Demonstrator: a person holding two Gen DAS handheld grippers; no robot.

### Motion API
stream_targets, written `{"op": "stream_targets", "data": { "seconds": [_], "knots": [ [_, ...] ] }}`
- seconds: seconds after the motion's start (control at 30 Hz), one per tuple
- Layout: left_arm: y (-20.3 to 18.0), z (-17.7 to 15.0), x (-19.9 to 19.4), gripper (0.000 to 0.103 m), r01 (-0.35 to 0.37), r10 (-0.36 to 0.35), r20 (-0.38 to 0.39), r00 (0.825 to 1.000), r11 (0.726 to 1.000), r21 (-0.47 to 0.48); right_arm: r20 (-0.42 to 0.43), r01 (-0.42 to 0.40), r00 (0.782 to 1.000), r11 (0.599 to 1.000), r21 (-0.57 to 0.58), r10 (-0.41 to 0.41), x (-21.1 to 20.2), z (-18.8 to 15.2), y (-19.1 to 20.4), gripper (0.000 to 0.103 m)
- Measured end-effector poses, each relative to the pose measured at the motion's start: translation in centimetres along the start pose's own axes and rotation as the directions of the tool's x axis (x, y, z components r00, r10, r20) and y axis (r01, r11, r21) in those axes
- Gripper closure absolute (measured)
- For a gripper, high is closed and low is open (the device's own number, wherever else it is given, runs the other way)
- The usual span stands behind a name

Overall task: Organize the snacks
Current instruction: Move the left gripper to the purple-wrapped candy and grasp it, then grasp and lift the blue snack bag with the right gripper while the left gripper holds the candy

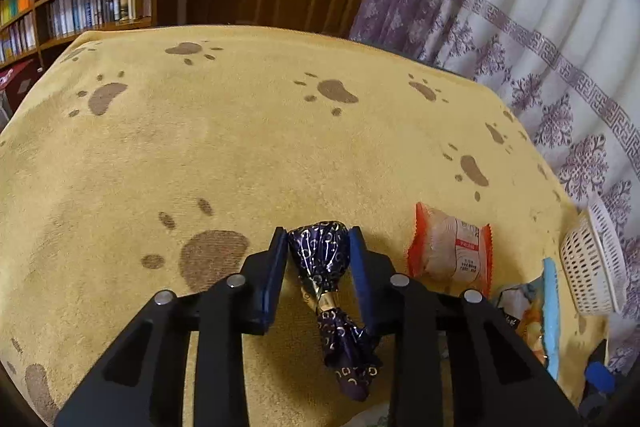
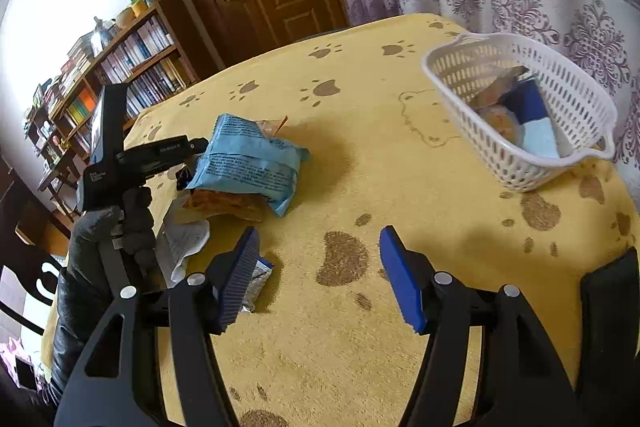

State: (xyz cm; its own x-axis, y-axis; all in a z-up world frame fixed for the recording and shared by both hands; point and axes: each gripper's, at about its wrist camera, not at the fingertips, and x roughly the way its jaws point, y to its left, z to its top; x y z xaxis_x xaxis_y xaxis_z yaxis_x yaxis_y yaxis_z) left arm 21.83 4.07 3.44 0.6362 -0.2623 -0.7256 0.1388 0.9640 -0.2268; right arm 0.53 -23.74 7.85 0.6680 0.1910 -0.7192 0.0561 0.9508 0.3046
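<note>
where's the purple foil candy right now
In the left wrist view, the purple foil candy sits low centre, clamped in the left gripper, with the orange-edged snack pack to its right.

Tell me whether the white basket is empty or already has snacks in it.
Not empty. The right wrist view shows the white basket upright on the yellow cloth with several wrapped packets lying inside; how many cannot be told.
</note>
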Motion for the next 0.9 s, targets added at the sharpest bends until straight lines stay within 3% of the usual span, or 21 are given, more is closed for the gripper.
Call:
{"op": "stream_targets", "data": {
  "seconds": [0.2, 0.3, 0.5, 0.7, 0.9],
  "knots": [
    [0.8, 0.7, -2.2, 0.072, 0.017, -0.014, 0.061, 0.998, 0.999, -0.041, -0.015, -0.048, 0.999, 0.999, -0.013, 0.048, 1.3, 1.4, 0.8, 0.038],
    [1.0, 1.1, -3.4, 0.072, 0.012, -0.007, 0.092, 0.996, 0.999, -0.051, -0.029, -0.108, 0.994, 0.994, 0.025, 0.108, 2.2, 2.6, 0.9, 0.027],
    [1.4, 1.7, -5.4, 0.072, 0.001, 0.009, 0.144, 0.990, 0.998, -0.070, -0.057, -0.201, 0.977, 0.975, 0.098, 0.207, 4.2, 4.6, 1.8, 0.018],
    [1.7, 2.0, -6.8, 0.072, -0.002, 0.017, 0.180, 0.984, 0.997, -0.082, -0.068, -0.192, 0.978, 0.980, 0.058, 0.196, 6.6, 6.1, 4.0, 0.011],
    [1.8, 2.1, -7.3, 0.072, -0.001, 0.018, 0.189, 0.982, 0.996, -0.086, -0.083, -0.119, 0.989, 0.992, 0.048, 0.123, 9.8, 6.9, 4.6, 0.010]
  ]
}}
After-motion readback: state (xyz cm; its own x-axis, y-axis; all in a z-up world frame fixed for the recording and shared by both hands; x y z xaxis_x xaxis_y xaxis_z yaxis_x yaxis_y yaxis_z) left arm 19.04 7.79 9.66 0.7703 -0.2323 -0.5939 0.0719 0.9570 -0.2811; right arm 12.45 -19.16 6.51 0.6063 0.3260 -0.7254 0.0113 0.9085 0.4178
